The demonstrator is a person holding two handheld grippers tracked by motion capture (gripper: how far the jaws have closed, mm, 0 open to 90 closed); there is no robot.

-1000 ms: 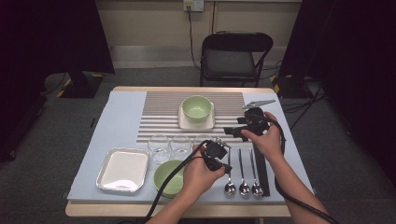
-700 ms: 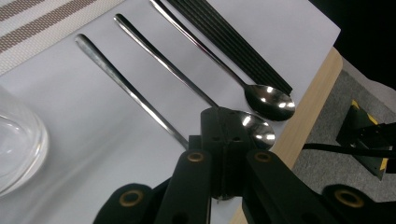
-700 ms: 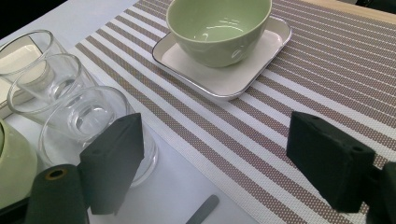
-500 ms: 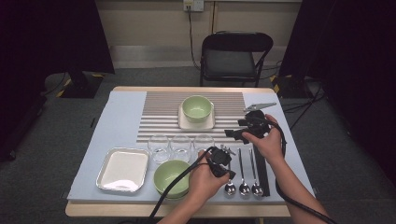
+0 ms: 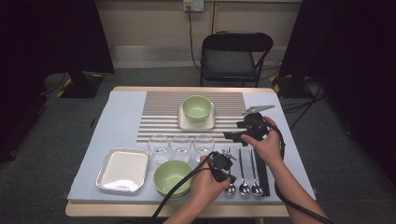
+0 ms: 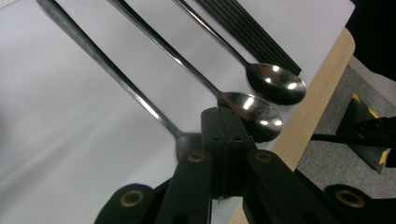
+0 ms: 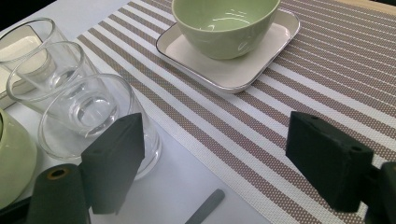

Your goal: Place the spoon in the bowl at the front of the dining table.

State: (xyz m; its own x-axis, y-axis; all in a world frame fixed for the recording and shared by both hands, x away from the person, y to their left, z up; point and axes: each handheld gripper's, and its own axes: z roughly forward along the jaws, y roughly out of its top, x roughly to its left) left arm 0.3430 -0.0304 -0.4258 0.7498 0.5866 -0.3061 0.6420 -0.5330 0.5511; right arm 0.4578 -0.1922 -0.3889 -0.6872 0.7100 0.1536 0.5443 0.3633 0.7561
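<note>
hovering low over the near right part of the table, the left gripper (image 5: 223, 169) has its jaws pressed together with nothing between them; in the left gripper view they cover the bowl of the nearest spoon (image 6: 112, 74), so whether they touch it cannot be told. that spoon lies on the pale mat (image 5: 121, 116) as the leftmost of three, its handle running away from the person and its bowl toward the near table edge. the middle spoon (image 6: 252, 112) and the right spoon (image 6: 275, 83) lie parallel beside it, their upper handles cut off by the frame. dark chopsticks (image 6: 247, 28) lie just right of them. the right gripper (image 5: 243, 133) hangs above the striped placemat (image 7: 327, 70) with jaws spread wide and empty, one jaw hiding part of a glass (image 7: 88, 112). a green bowl (image 7: 224, 23) sits on a white plate (image 7: 261, 60), its rim cropped at the top.
</note>
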